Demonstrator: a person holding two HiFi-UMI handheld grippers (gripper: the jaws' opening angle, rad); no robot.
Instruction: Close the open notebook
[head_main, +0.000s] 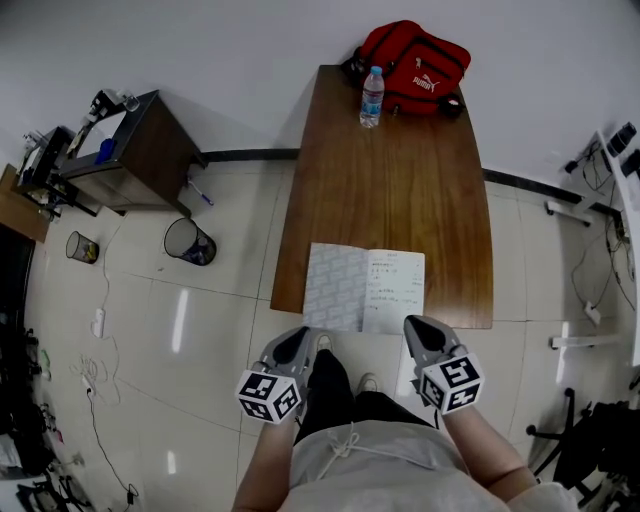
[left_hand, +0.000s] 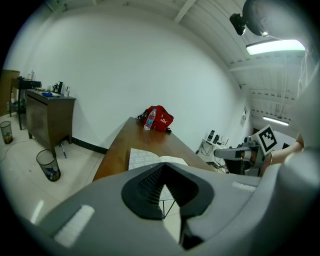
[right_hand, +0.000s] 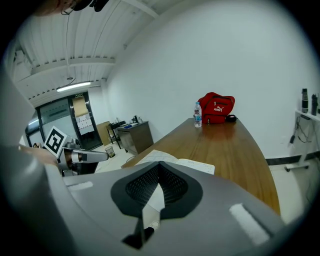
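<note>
At the table (head_main: 400, 190) edge, open notebook (head_main: 364, 288) lies crosswise, spine pointing away; left gripper (head_main: 299, 335) and right gripper (head_main: 416, 324) closed, empty.

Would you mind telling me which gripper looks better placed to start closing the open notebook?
Right, marginally. The right gripper lies beside the near right corner of the notebook; the left gripper sits slightly further back from its left page. Both are shut and empty.
</note>
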